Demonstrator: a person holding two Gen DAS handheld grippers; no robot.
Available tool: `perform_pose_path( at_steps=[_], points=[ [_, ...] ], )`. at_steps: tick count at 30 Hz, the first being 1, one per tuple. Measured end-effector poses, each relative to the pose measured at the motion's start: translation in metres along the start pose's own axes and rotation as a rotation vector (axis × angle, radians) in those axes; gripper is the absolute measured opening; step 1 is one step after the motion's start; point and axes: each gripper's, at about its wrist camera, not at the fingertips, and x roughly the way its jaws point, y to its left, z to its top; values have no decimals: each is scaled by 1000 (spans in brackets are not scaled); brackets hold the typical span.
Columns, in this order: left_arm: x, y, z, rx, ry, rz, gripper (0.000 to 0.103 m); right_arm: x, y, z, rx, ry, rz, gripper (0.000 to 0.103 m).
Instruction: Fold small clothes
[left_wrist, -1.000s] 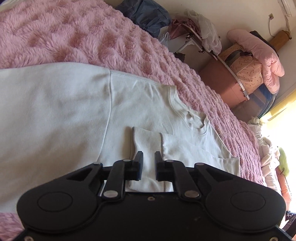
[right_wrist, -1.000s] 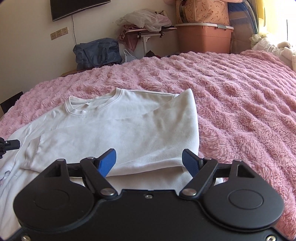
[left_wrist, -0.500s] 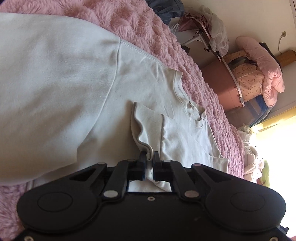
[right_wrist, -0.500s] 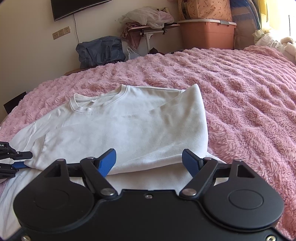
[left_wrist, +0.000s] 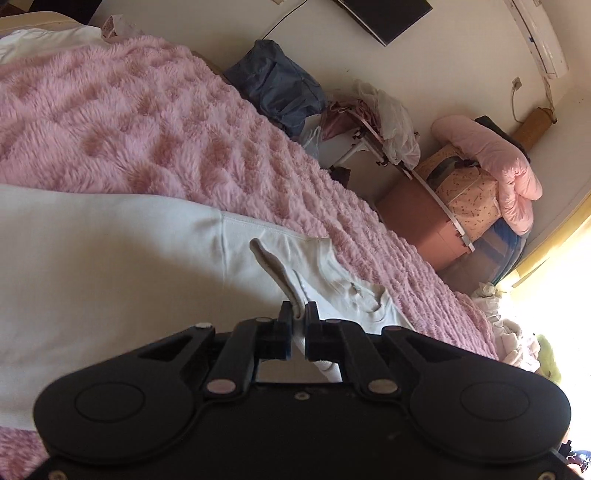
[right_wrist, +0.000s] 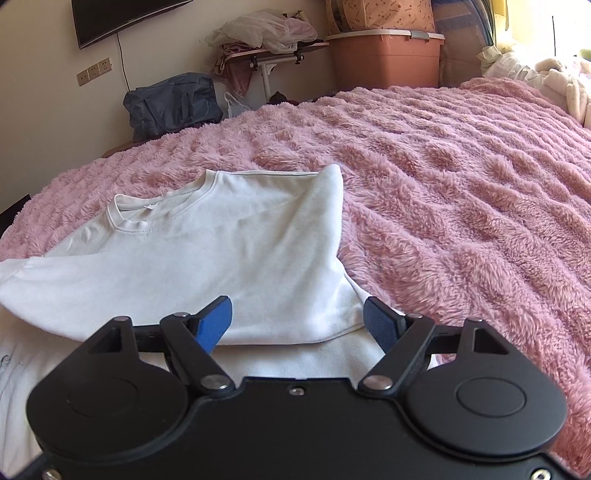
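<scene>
Left tool (left_wrist: 296, 314): clenched on sleeve cuff (left_wrist: 275, 271), lifted | Right tool (right_wrist: 297, 320): released, over shirt (right_wrist: 207, 258) hem | Shirt partly folded on pink blanket (right_wrist: 461, 177)

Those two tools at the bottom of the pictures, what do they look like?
Both are matte black plastic: a flat body with two round discs and silver rivets on jointed links. The left tool has short, blocky black fingers. The right tool has slanted fingers with textured blue pads. No cables or sleeves show.

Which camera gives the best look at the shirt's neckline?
The right wrist view: the whole collar faces it, unobstructed. The left wrist view shows only part of the collar, edge-on beside the sleeve pinched in the left hand-held gripper.
</scene>
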Motion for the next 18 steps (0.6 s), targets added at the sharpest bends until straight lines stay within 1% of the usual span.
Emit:
perform_pose_path(
  at_steps=[1, 3, 6, 8, 10, 11, 12, 13, 14, 16, 18],
  points=[
    [4, 4, -2, 15, 11, 29, 3, 2, 1, -2, -5, 12, -2, 80],
    [10, 20, -11, 26, 35, 113, 3, 5, 3, -5, -2, 24, -6, 80],
    [16, 39, -25, -10, 60, 143, 3, 6, 4, -7, -2, 23, -9, 80],
    [15, 41, -33, -12, 58, 156, 3, 7, 4, -6, -12, 13, -33, 80],
    [12, 35, -35, 27, 43, 137, 3, 11, 3, -1, -16, 8, -59, 80],
    [12, 34, -34, 38, 37, 108, 5, 13, 2, 2, -19, 1, -70, 80],
    [15, 34, -29, 46, 39, 91, 19, 16, 1, 6, -27, -9, -79, 80],
    [17, 35, -25, 48, 39, 93, 33, 19, 0, 11, -34, -25, -99, 80],
    [21, 34, -20, 46, 26, 104, 44, 22, -1, 17, -37, -42, -113, 80],
    [28, 37, -8, 52, 10, 126, 44, 29, -4, 26, -26, -37, -113, 80],
    [40, 44, 3, 38, 28, 130, 45, 32, -6, 30, -7, -32, -92, 80]
  ],
)
